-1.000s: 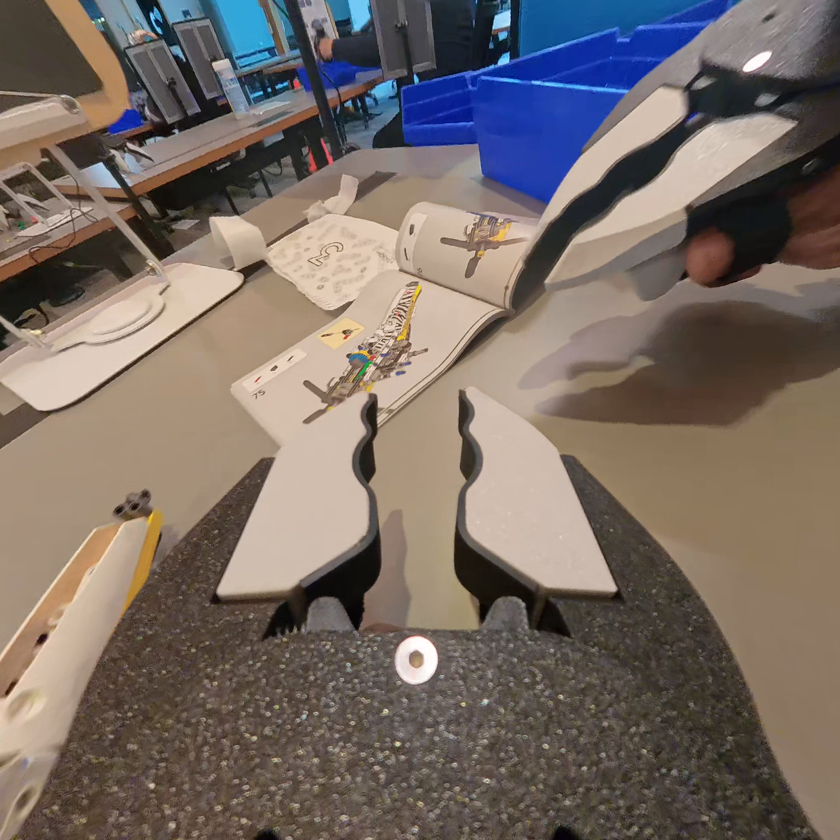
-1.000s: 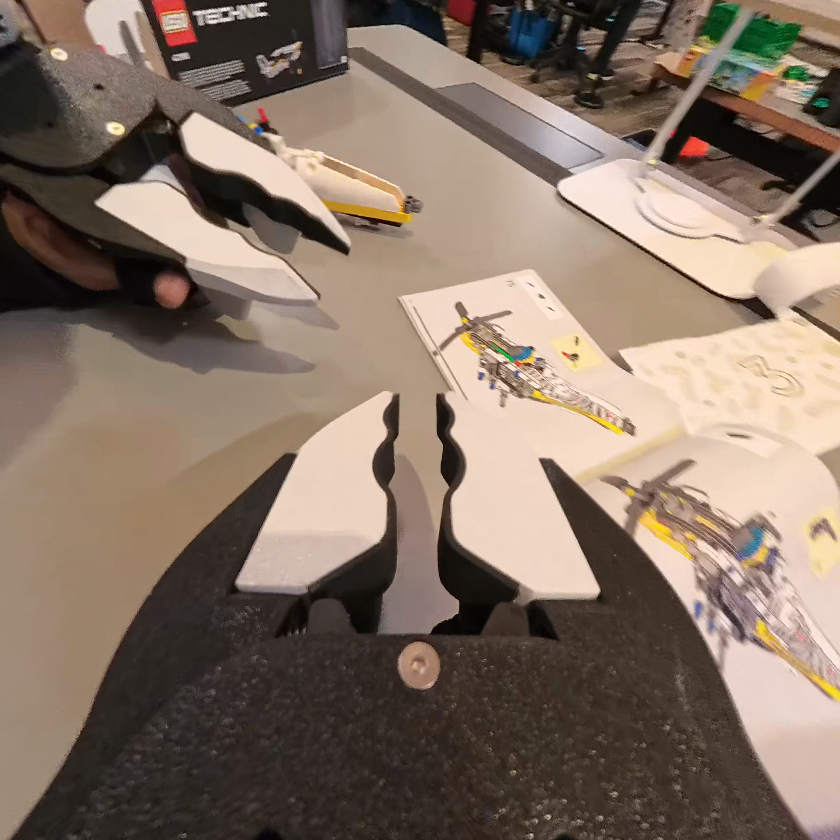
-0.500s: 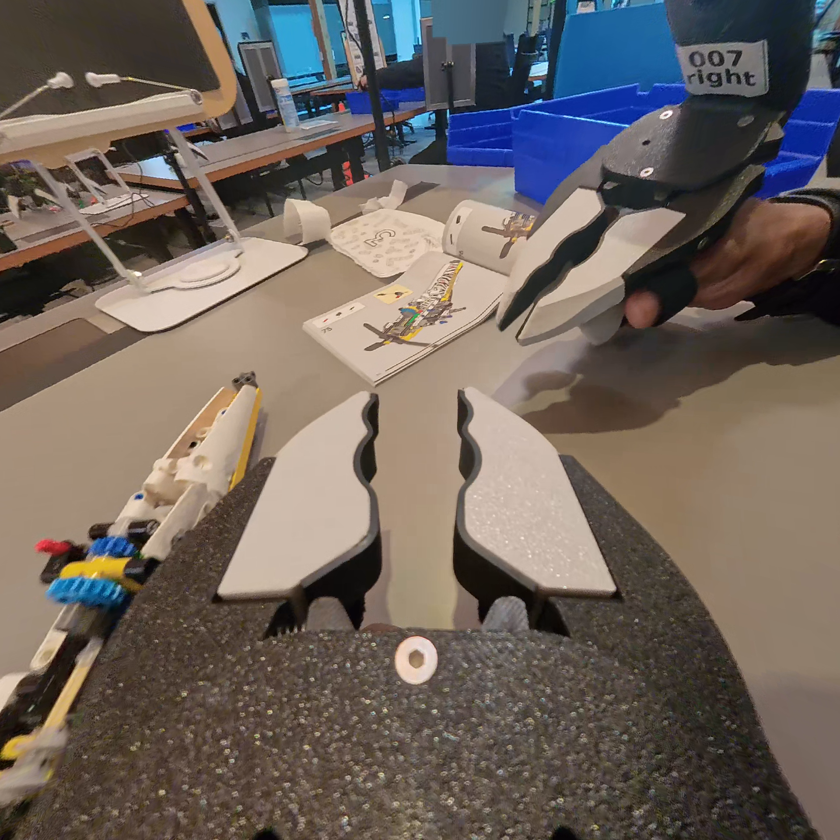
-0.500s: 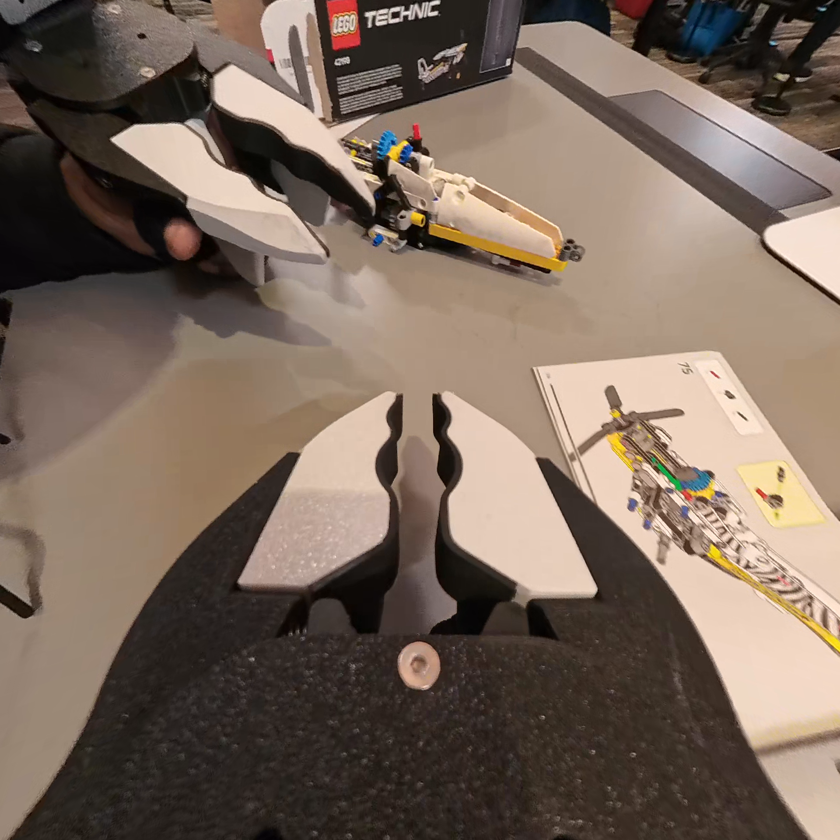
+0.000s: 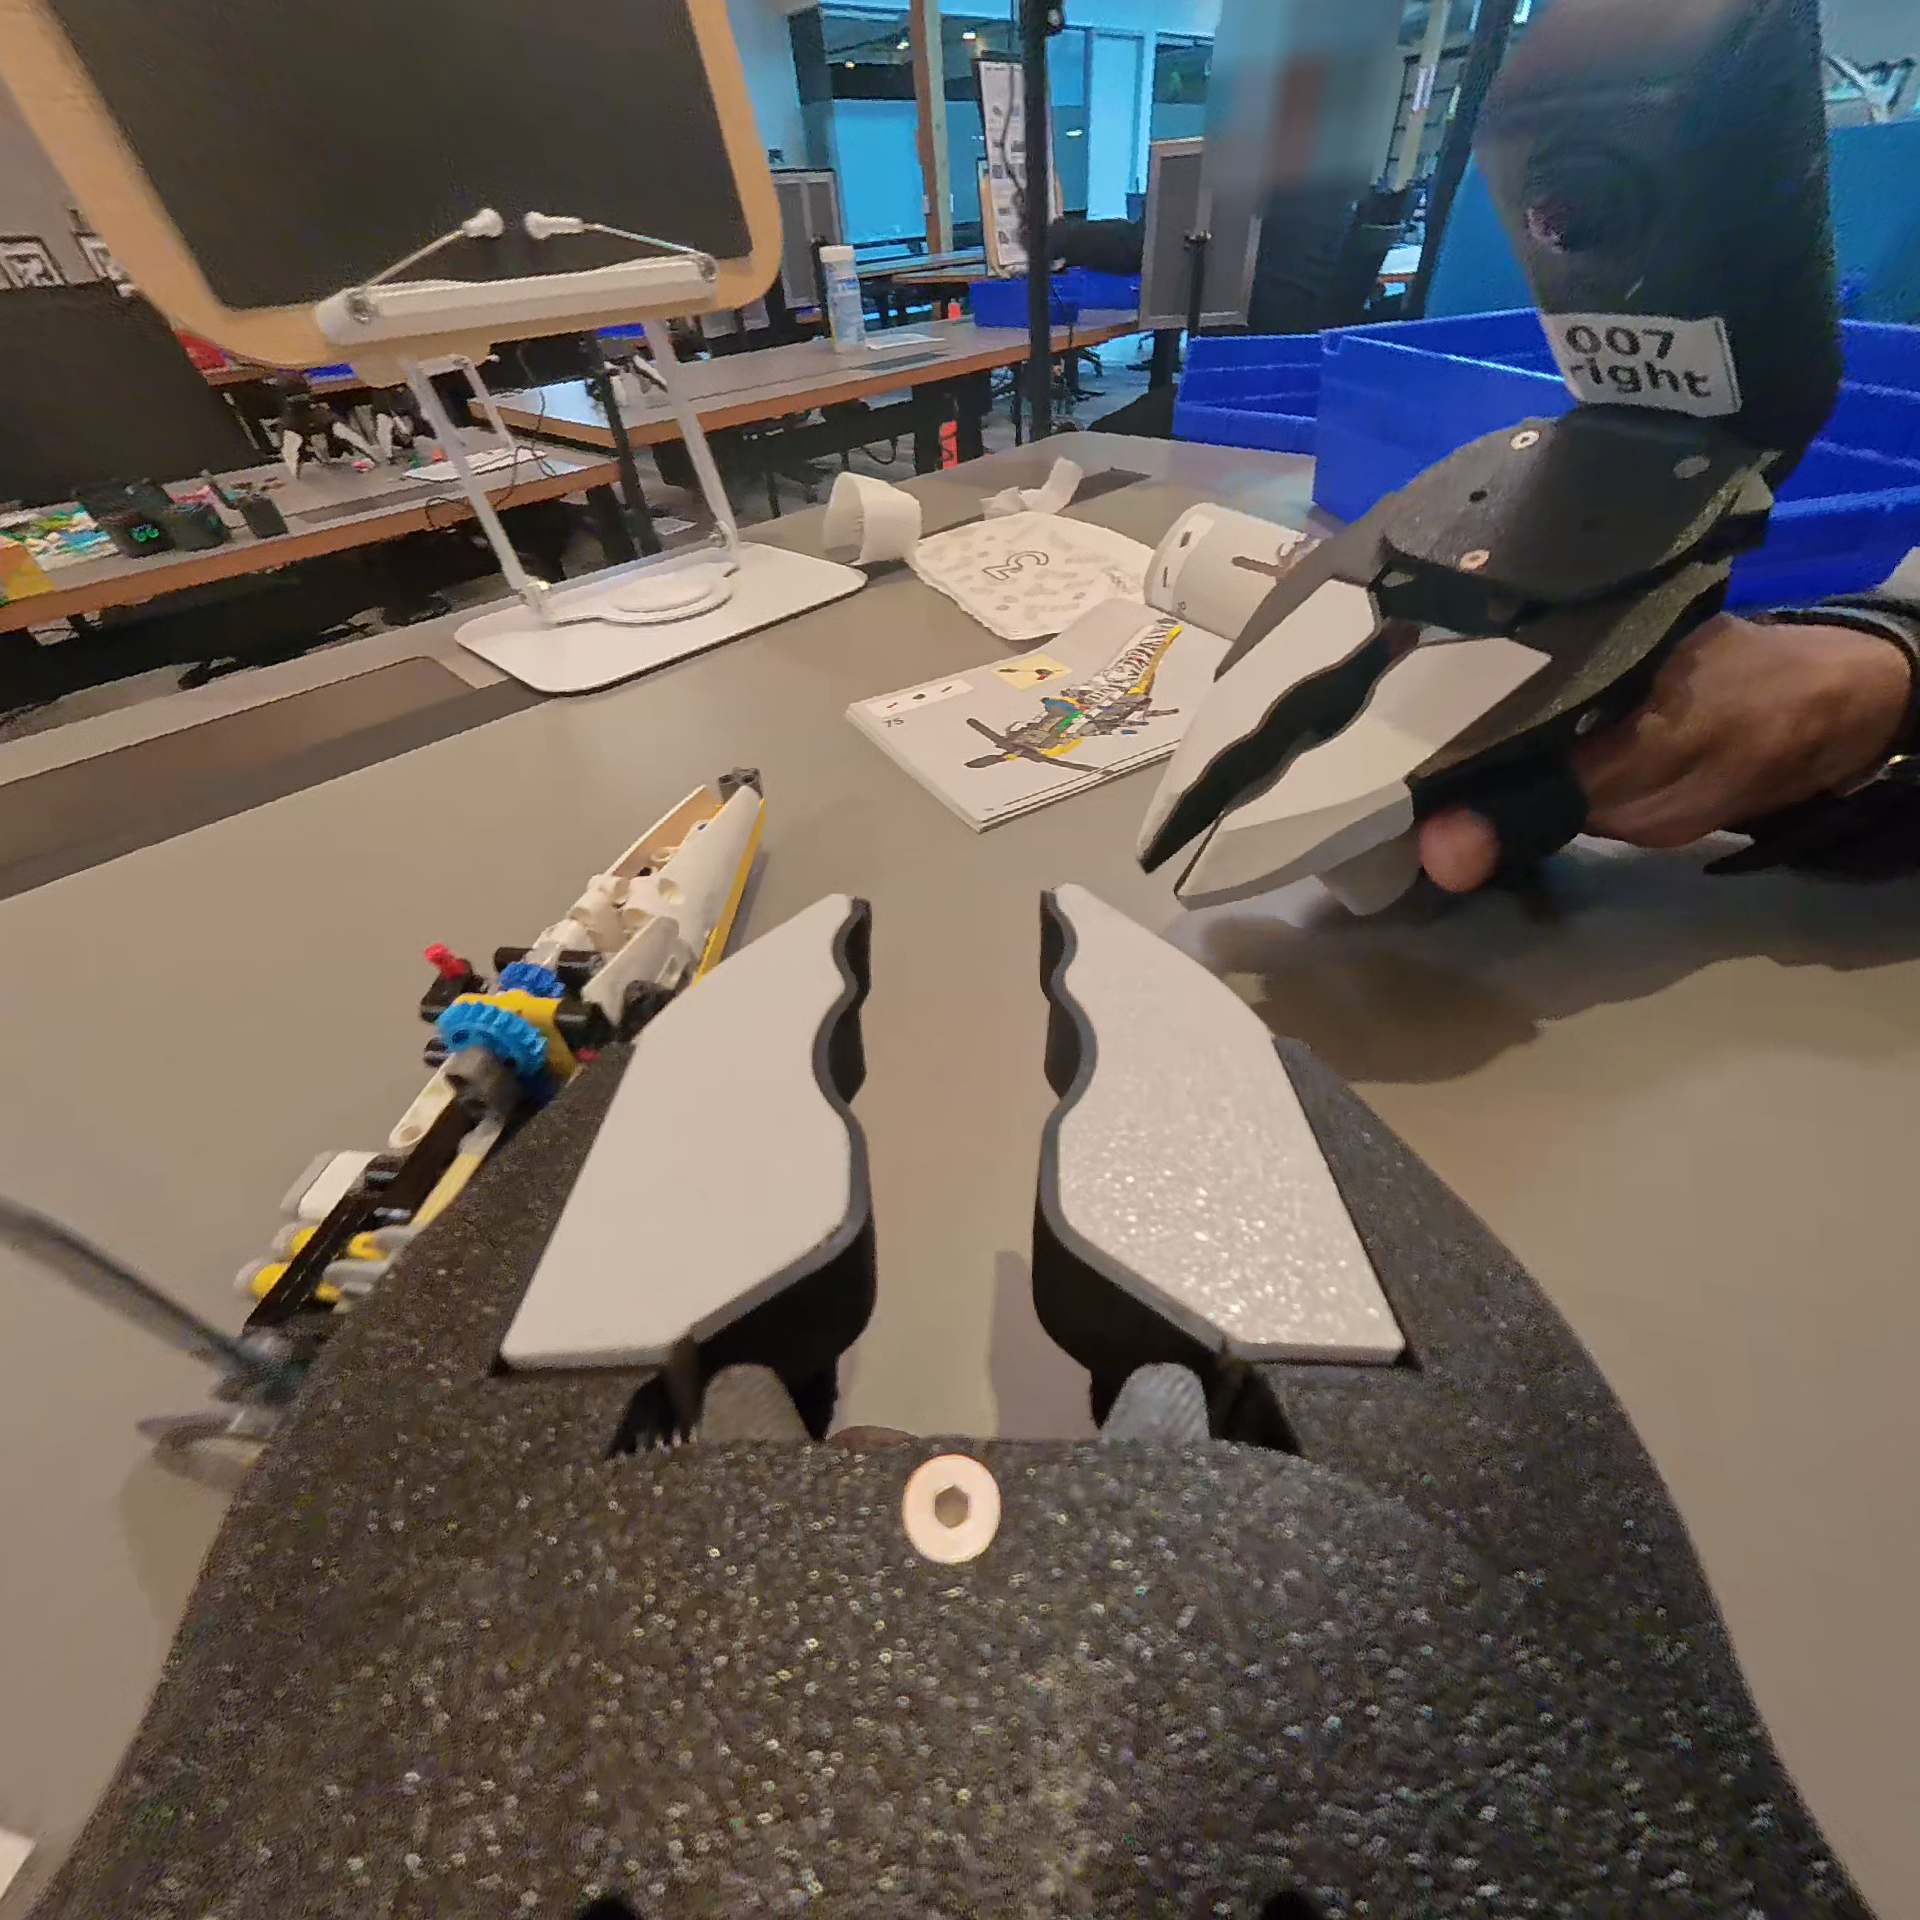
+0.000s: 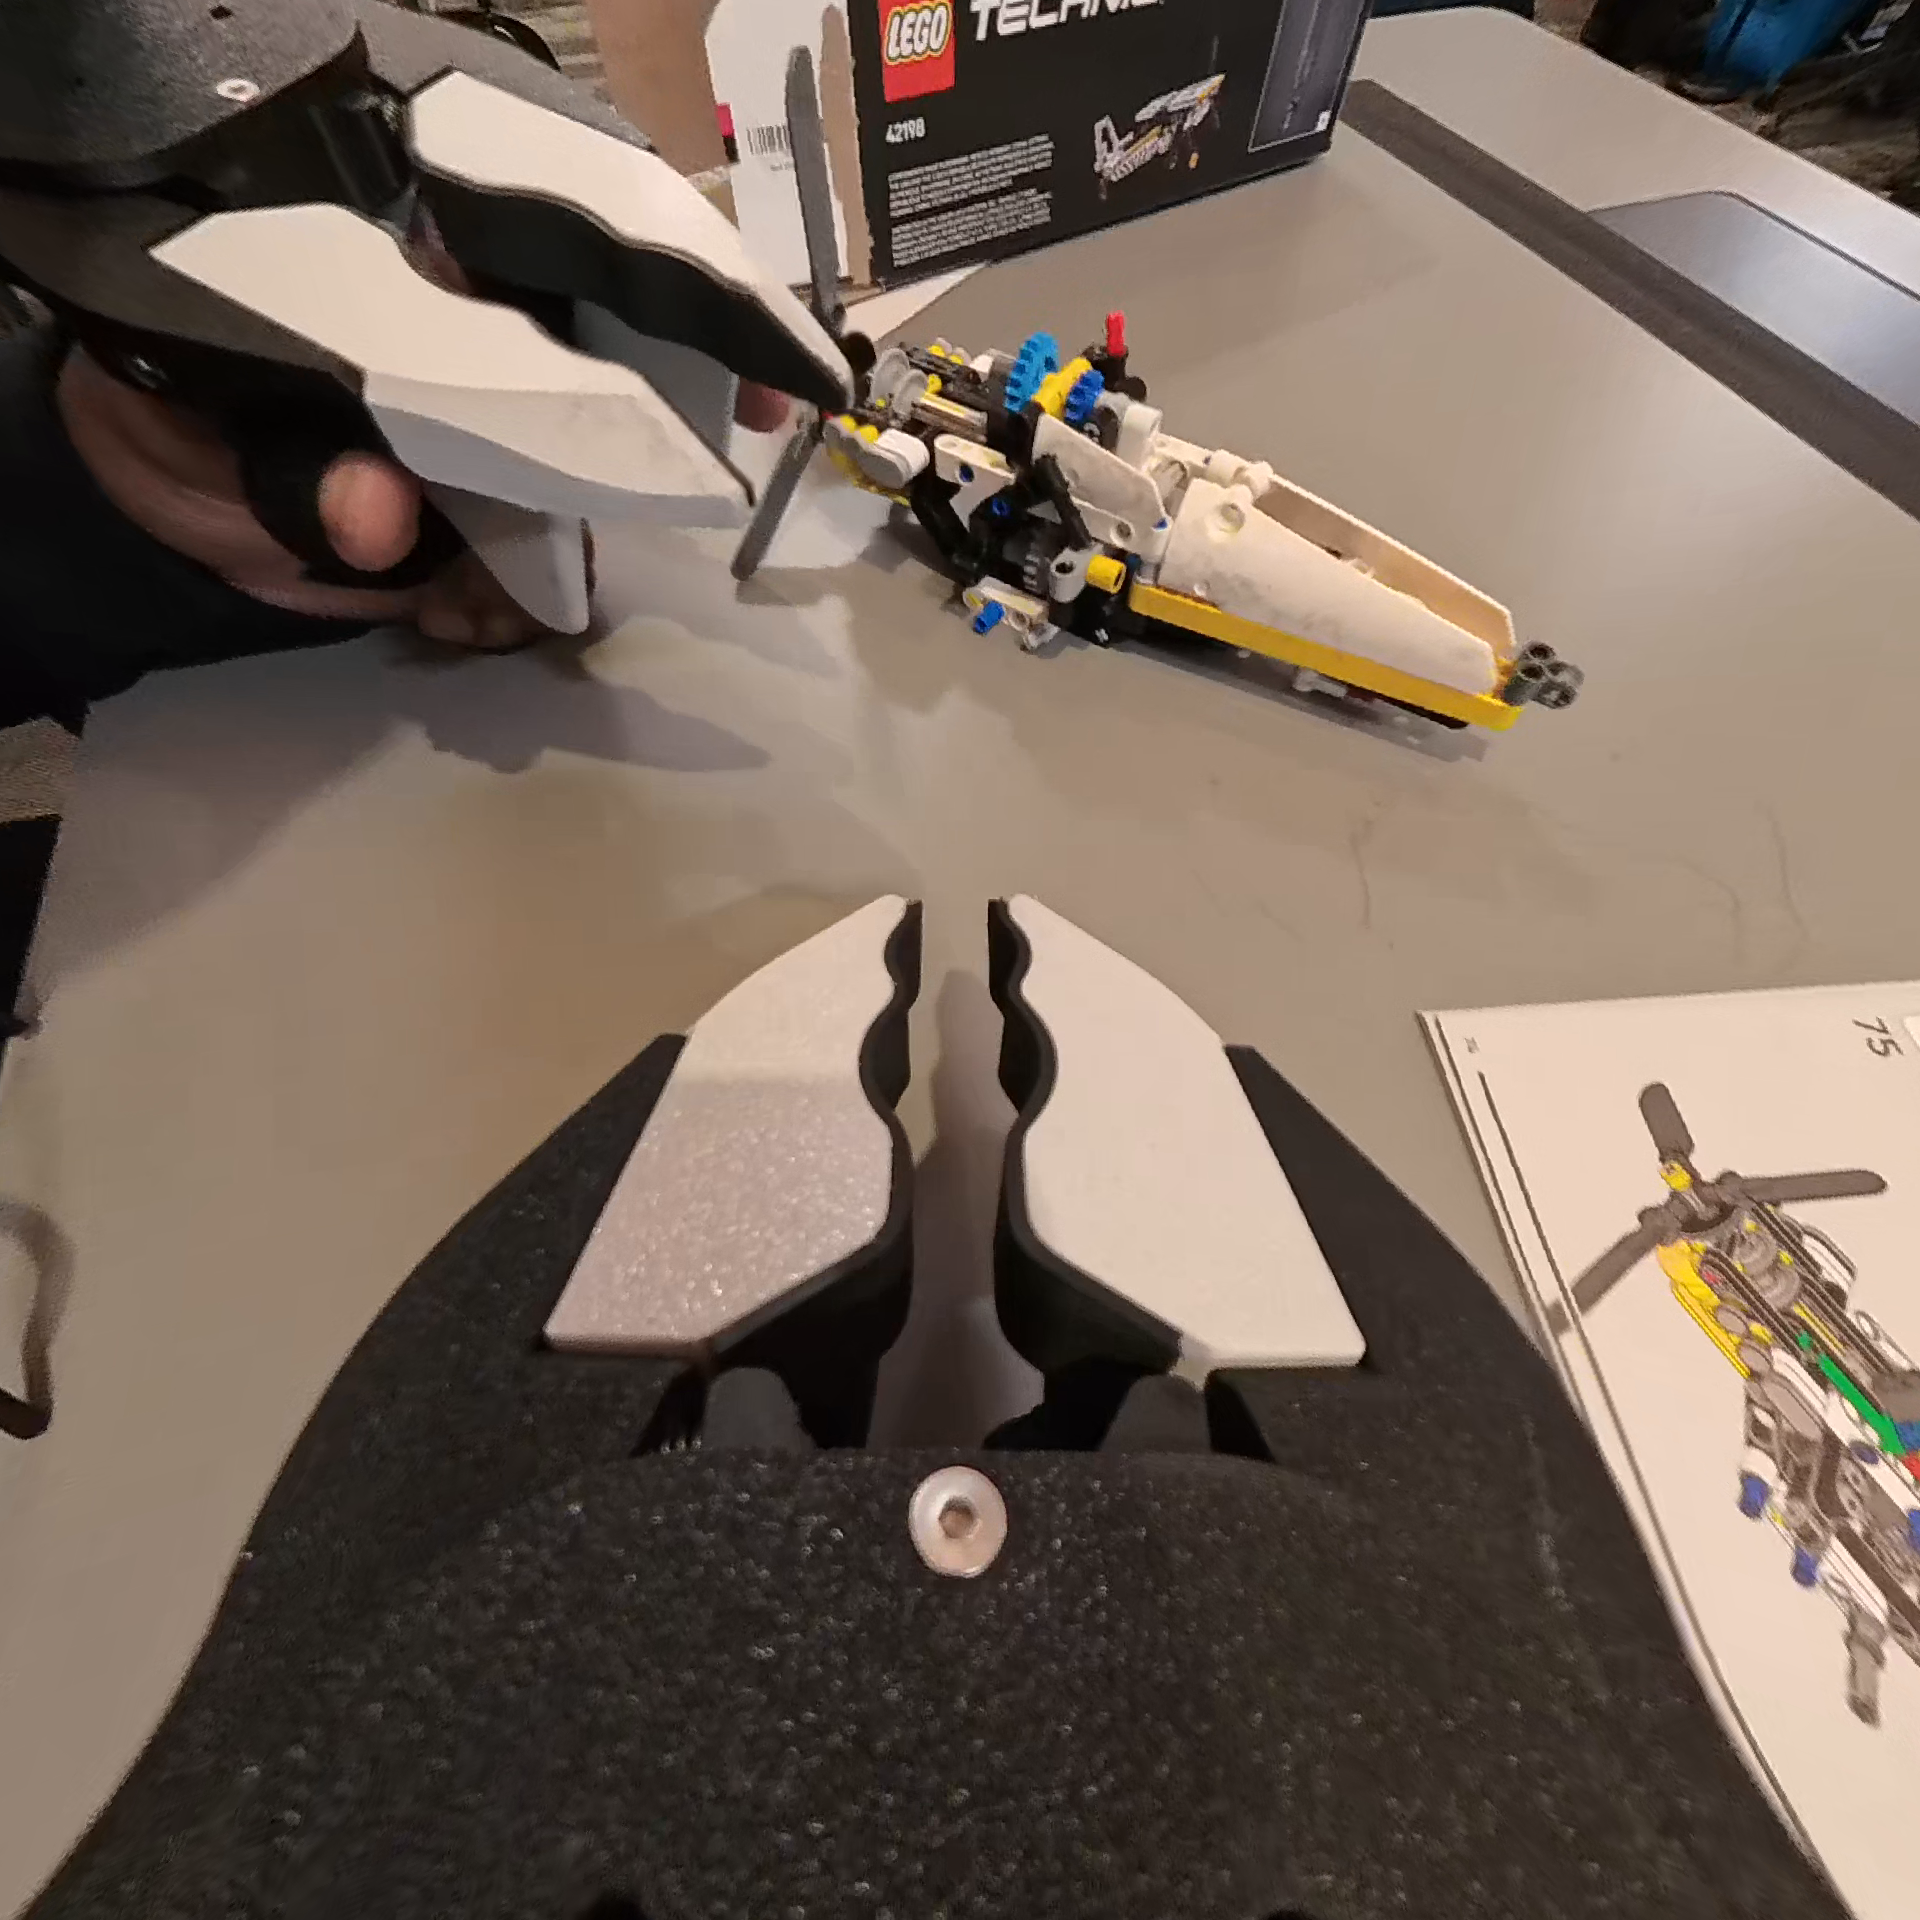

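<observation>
A white and yellow brick-built aircraft model (image 5: pixel 665 904) with blue gears lies on the grey table (image 5: pixel 1558 1247), just left of my left gripper (image 5: pixel 951 909). The left gripper is open, with only bare table between its fingers. In the right wrist view the model (image 6: pixel 1226 530) lies ahead to the right. There the left gripper (image 6: pixel 795 442) hovers at the model's nose, by its grey propeller (image 6: pixel 774 499), with its fingers apart. My right gripper (image 6: pixel 954 909) is open by a narrow gap, holds nothing, and is over bare table. It also shows in the left wrist view (image 5: pixel 1169 878).
An open instruction booklet (image 5: pixel 1029 738) lies beyond the grippers, and shows at the right in the right wrist view (image 6: pixel 1714 1299). The model's black box (image 6: pixel 1091 125) stands behind the model. A white stand base (image 5: pixel 665 613), crumpled paper bags (image 5: pixel 1029 566) and blue bins (image 5: pixel 1455 416) are at the back.
Both grippers have moved from the booklet toward the model, which has come fully into both views. The left gripper now sits at the model's nose. Both stay empty; the jaws have barely changed.
</observation>
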`<state>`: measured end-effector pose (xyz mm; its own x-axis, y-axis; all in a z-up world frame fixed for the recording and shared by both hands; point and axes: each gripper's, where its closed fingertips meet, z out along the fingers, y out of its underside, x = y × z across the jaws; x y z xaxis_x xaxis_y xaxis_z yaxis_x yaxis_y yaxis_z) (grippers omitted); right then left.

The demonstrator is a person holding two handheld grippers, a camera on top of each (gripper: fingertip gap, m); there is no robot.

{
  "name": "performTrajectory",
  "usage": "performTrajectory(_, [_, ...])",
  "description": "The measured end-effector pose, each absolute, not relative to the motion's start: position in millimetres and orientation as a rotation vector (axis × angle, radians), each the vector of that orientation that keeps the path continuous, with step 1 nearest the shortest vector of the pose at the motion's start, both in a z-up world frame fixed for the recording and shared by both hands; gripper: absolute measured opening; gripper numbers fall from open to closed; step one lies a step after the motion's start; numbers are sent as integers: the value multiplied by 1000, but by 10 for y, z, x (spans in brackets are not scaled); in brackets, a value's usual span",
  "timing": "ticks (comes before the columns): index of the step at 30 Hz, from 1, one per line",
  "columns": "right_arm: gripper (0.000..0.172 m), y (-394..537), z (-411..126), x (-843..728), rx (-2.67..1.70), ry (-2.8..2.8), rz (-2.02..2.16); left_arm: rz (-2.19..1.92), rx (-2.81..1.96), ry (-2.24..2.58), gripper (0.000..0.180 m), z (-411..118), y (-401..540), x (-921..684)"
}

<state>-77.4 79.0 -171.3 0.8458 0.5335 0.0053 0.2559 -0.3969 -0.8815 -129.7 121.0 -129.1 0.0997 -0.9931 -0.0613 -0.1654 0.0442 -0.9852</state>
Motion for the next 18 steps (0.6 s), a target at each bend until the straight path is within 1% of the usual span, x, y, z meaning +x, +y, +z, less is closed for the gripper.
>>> performTrajectory(7, [12,907,-1723,-1006,-1995,-635,358,-934,-1421,1179,32,-1285,1572,-1534])
performTrajectory(12, [14,994,-1710,-1102,-1990,-678,355,-874,-1418,1102,33,-1155,1826,-1704])
performTrajectory(18, [22,1243,-1622,-1143,-1974,-769,326,-819,-1422,1043,37,-1069,2034,-1834])
